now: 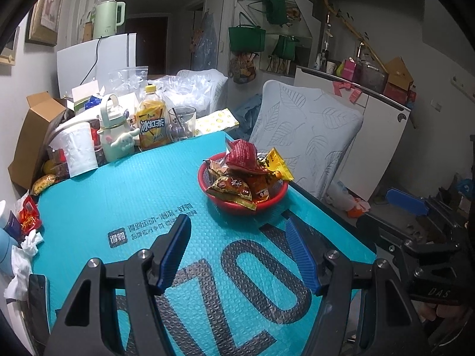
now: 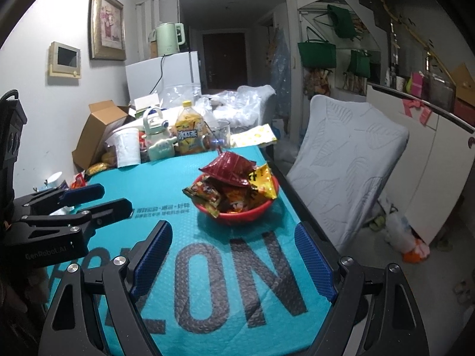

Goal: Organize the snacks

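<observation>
A red basket (image 1: 268, 201) (image 2: 261, 209) heaped with snack packets stands on the teal mat (image 1: 118, 195) (image 2: 166, 184) near the table's right edge. A dark red packet (image 1: 243, 157) (image 2: 228, 167) lies on top, a yellow one (image 1: 277, 161) (image 2: 262, 179) at the right. My left gripper (image 1: 237, 230) hovers open over the mat short of the basket, nothing between its blue fingers. My right gripper (image 2: 233, 237) is open too, wider, and empty, also short of the basket. The left gripper (image 2: 102, 200) shows at the left of the right wrist view.
Clutter lines the mat's far edge: an iced tea bottle (image 1: 150, 121), a white kettle-shaped bottle (image 1: 114, 130), a glass (image 1: 181, 123), a paper roll (image 1: 77, 151), a cardboard box (image 1: 32, 136). Loose red packets (image 1: 29, 218) and tissues lie at left. A padded chair (image 1: 308, 130) stands beside the table.
</observation>
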{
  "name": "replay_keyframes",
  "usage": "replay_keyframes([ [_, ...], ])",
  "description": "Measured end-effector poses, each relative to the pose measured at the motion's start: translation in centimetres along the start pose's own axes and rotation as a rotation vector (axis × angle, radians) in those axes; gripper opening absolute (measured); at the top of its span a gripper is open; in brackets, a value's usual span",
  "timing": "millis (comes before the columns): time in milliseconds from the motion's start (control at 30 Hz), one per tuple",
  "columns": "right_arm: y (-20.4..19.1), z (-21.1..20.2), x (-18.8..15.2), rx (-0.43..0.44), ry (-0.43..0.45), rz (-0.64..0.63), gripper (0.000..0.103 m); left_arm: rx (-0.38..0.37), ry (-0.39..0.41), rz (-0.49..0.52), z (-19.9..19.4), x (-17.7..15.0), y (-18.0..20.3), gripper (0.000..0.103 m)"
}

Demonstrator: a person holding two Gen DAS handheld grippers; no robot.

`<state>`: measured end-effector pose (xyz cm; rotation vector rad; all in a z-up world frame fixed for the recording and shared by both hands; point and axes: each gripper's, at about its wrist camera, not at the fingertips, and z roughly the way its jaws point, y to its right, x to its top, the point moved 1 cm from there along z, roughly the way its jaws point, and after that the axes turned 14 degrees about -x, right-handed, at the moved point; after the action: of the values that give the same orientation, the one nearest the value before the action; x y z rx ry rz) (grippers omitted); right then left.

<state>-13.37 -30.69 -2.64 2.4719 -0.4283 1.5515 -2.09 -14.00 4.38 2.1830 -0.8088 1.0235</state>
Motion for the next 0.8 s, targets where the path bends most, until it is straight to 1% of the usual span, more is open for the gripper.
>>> replay_keyframes([
  [300,-0.12,0.06,-0.13,0.001,-0.009,0.003,0.085,-0.005,-0.003,-0.001,0.01,-0.04,-0.07,0.065],
  [800,0.21,0.06,-0.44,0.0,-0.017,0.012,0.085,0.019,-0.014,0.006,0.27,-0.24,0.24,0.065],
])
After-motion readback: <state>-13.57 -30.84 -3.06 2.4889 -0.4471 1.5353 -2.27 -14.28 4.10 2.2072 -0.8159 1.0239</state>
